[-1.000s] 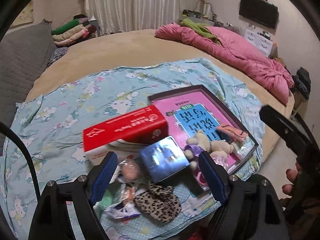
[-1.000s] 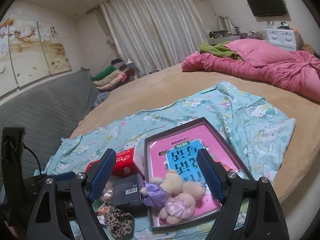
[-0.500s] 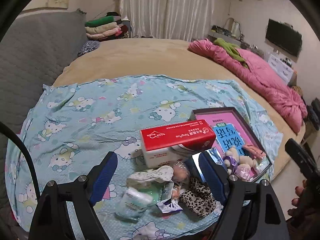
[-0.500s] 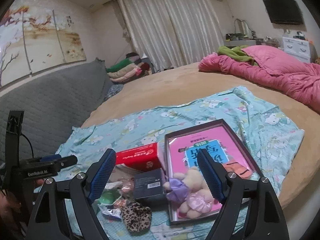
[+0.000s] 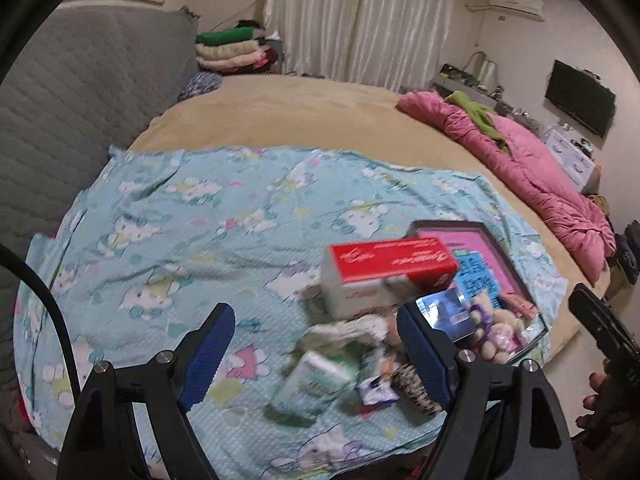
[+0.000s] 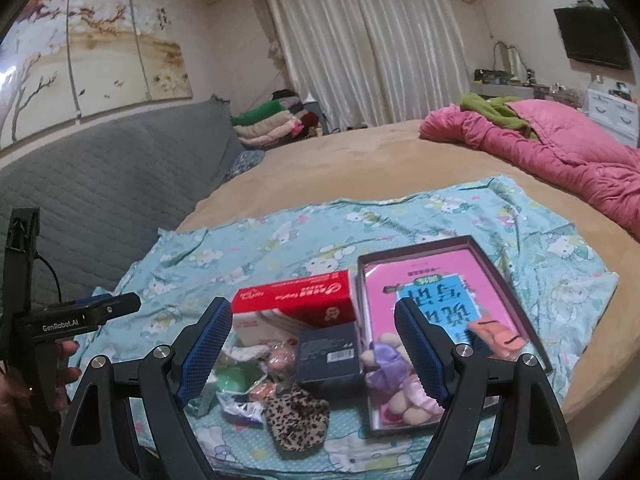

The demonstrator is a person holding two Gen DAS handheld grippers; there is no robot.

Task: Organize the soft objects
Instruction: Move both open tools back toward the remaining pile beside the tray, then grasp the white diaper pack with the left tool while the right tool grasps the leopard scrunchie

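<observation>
Both the left gripper [image 5: 316, 344] and the right gripper [image 6: 314, 338] hang spread and empty. The round tan bed [image 6: 360, 160] fills mid-frame, its blue cartoon sheet [image 6: 280, 236] bunched. At lower centre the leopard-print pouch [image 6: 296, 416] touches crinkly wrappers [image 6: 240, 402] below the red box [image 6: 296, 300], so a careless pinch could drag neighbours; the plush bear [image 6: 396, 380] lies in the tray [image 6: 516, 292], lower right.

Home bedroom, likely: bed [image 6: 360, 168], pink quilt [image 6: 560, 152], curtains [image 6: 372, 40].

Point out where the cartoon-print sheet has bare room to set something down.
The cartoon-print sheet lies bare left of and behind the red box, out to the grey headboard, and in a narrower band between the tray and the pink quilt. It is crowded in front of the box, around the leopard-print pouch.
</observation>
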